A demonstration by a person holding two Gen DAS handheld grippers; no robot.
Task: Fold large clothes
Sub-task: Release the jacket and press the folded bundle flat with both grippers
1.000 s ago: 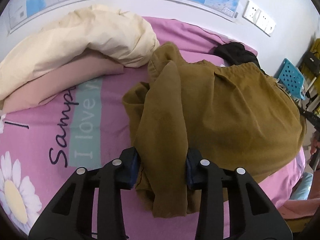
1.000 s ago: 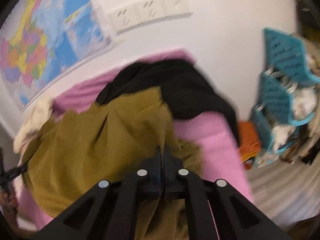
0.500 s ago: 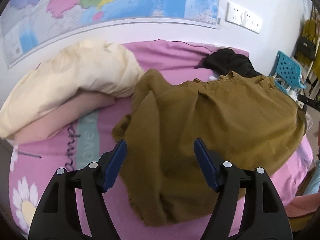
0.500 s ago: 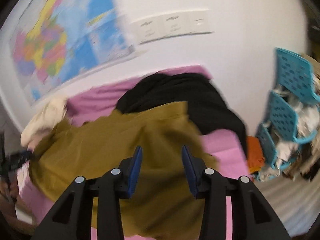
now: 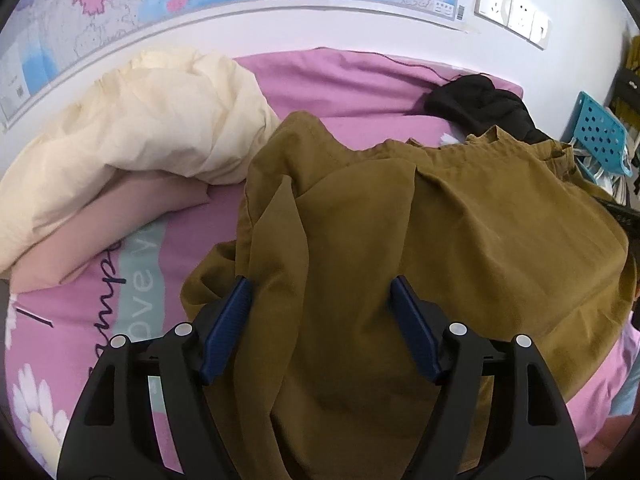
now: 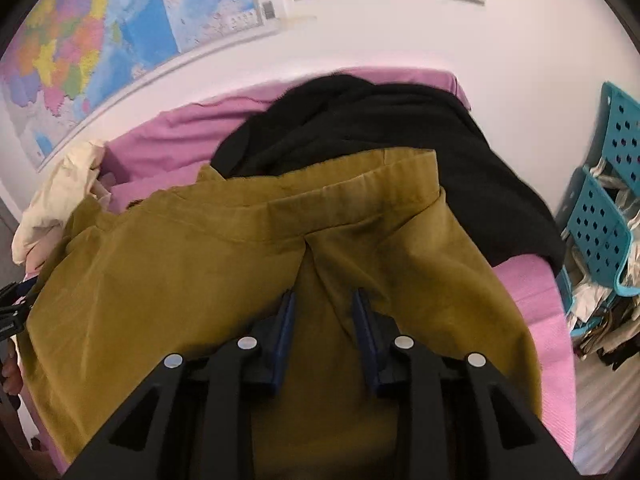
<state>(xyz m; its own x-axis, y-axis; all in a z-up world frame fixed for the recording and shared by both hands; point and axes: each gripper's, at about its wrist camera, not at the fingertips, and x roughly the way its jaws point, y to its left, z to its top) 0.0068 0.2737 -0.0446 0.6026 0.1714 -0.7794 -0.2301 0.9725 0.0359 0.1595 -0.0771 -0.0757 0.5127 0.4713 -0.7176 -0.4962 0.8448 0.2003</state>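
A large olive-brown garment [image 5: 420, 240] lies spread and rumpled on the pink bed; it also shows in the right wrist view [image 6: 224, 264]. My left gripper [image 5: 320, 312] is open wide above its near edge, with cloth lying between the blue pads but not gripped. My right gripper [image 6: 324, 320] is open, pads apart, over the garment near its waistband [image 6: 340, 196]. The left gripper's black frame shows at the left edge of the right wrist view [image 6: 12, 308].
A cream duvet [image 5: 140, 128] and a pink pillow [image 5: 100, 236] lie at the left of the bed. A black garment [image 6: 380, 136] lies by the wall. Blue perforated baskets [image 6: 600, 220] stand to the right. The pink sheet [image 5: 80, 320] has print.
Both grippers have opened and let go of the olive garment, which has dropped flat onto the bed. Both views have settled over it.
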